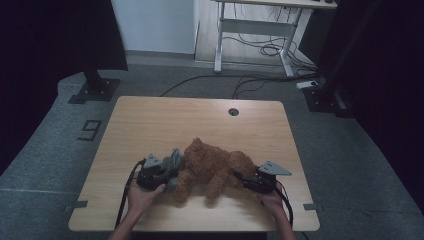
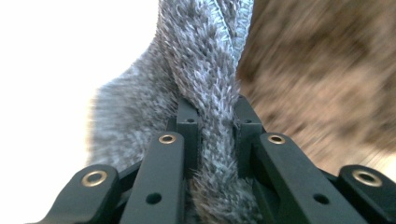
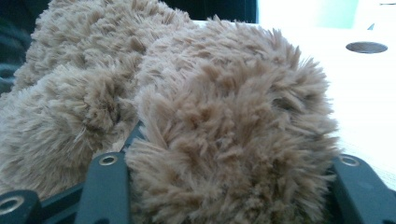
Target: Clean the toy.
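A brown plush teddy bear (image 1: 212, 167) lies on the wooden table (image 1: 165, 120), close to its near edge. A grey fuzzy knitted cloth (image 1: 175, 158) lies by the bear's left end. My left gripper (image 1: 170, 175) is shut on this grey cloth (image 2: 205, 60), which runs up as a narrow strip pinched between the two black jaws, with the bear's brown fur (image 2: 322, 79) blurred to the right. My right gripper (image 1: 240, 177) is shut on a thick furry limb of the bear (image 3: 229, 126). That limb bulges between the jaws and hides the pads.
A round cable hole (image 1: 233, 111) sits near the table's far edge. Beyond the table are a white desk frame (image 1: 250, 30) with cables on the floor, two black stand bases (image 1: 94, 90) (image 1: 320, 97), and a "9" marked on the floor (image 1: 90, 130).
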Action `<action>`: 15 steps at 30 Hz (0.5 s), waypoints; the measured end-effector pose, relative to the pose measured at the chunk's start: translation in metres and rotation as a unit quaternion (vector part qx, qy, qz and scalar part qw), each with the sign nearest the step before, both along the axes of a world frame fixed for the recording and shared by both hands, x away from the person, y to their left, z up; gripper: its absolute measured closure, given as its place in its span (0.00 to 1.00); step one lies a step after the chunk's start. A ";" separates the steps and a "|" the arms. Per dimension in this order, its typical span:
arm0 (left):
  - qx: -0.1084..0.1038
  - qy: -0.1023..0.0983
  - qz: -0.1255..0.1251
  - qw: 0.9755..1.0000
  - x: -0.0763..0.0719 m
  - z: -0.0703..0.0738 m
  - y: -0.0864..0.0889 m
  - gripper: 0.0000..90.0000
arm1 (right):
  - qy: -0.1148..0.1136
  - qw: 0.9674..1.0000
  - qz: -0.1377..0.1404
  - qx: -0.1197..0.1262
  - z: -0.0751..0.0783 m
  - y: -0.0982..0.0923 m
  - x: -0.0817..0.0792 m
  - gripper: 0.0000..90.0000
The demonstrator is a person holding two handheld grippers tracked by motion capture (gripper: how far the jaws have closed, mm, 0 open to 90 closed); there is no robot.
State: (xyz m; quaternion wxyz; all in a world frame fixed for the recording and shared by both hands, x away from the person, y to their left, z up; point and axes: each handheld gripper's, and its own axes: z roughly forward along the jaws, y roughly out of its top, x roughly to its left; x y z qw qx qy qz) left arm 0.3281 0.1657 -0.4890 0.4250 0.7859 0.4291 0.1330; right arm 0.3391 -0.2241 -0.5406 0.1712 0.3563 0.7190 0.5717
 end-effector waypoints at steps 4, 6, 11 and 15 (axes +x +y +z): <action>-0.030 -0.024 -0.015 0.999 0.005 0.027 -0.016 0.86 | -0.003 1.000 0.000 -0.001 0.000 0.000 0.000 0.47; -0.035 -0.037 -0.022 0.998 0.009 0.039 -0.029 0.86 | -0.002 1.000 0.001 -0.002 0.000 0.000 0.000 0.47; -0.018 -0.024 -0.019 0.999 0.023 0.033 -0.053 0.86 | 0.001 1.000 -0.002 0.003 -0.001 -0.001 0.000 0.46; -0.053 0.012 -0.005 0.999 0.027 0.005 -0.044 0.87 | 0.002 1.000 -0.004 0.004 -0.001 -0.002 0.000 0.46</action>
